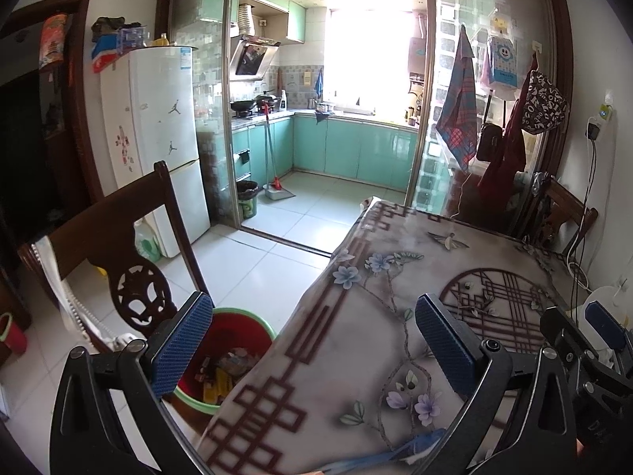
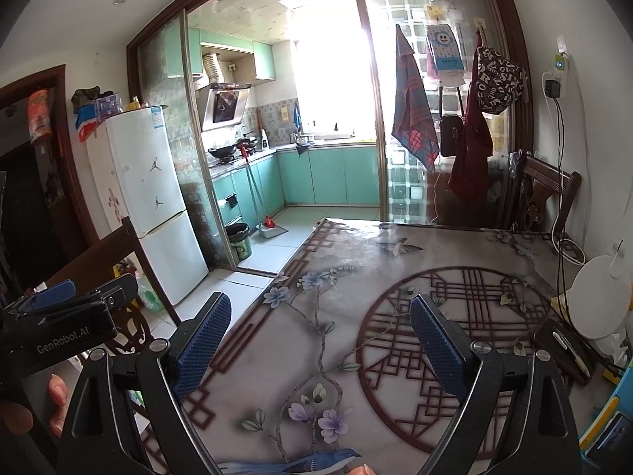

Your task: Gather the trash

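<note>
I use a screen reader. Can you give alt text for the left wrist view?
The open left gripper hovers empty over a floral-clothed table; a red bin holding wrappers sits on the floor beside it. A wooden chair and turquoise kitchen lie beyond.

White fridge [image 2: 146, 182] beside teal kitchen cabinets [image 2: 328, 176]; dark wooden chair [image 1: 118, 245]; floral-clothed table [image 2: 356, 277]

The left gripper [image 1: 312, 344] hung with jaws wide apart and nothing between them, over the edge of a table [image 1: 356, 356] with a floral cloth. Below its left finger [image 1: 182, 340] stood a red bin [image 1: 221, 360] holding wrappers, beside a dark wooden chair [image 1: 130, 245]. The right gripper [image 1: 585, 340] showed at right.
</note>
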Available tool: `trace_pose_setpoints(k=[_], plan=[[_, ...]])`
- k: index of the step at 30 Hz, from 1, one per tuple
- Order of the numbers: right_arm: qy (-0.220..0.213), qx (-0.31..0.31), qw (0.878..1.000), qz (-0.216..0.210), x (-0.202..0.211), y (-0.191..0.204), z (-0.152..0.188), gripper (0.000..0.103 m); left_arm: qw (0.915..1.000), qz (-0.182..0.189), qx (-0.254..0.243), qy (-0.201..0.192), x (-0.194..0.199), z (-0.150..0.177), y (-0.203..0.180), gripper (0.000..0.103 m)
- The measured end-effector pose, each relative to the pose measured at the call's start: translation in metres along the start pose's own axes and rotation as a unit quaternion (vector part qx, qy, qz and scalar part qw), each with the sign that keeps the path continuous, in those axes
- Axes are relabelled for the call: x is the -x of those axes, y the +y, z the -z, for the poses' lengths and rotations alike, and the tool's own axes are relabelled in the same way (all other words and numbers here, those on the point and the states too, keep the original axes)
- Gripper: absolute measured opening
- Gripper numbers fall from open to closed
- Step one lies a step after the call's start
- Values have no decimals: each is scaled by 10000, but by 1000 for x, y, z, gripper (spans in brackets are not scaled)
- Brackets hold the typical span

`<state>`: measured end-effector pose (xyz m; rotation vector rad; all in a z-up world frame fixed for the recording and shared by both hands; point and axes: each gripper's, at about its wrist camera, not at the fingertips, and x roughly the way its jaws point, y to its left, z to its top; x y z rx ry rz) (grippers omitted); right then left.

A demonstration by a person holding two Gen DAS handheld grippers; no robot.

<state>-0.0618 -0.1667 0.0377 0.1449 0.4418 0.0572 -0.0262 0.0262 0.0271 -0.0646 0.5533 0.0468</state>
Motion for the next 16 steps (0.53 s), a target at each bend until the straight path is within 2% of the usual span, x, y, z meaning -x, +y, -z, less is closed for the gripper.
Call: trace_pose_setpoints(k=[11,16], plan=[[22,-41,10000,29,-2,-7,4,92,10000,58,-30,26,0,-1,-4,103],[27,-44,10000,32,-2,-8,4,92,9998,117,-55,160,-1,1,-6,103]])
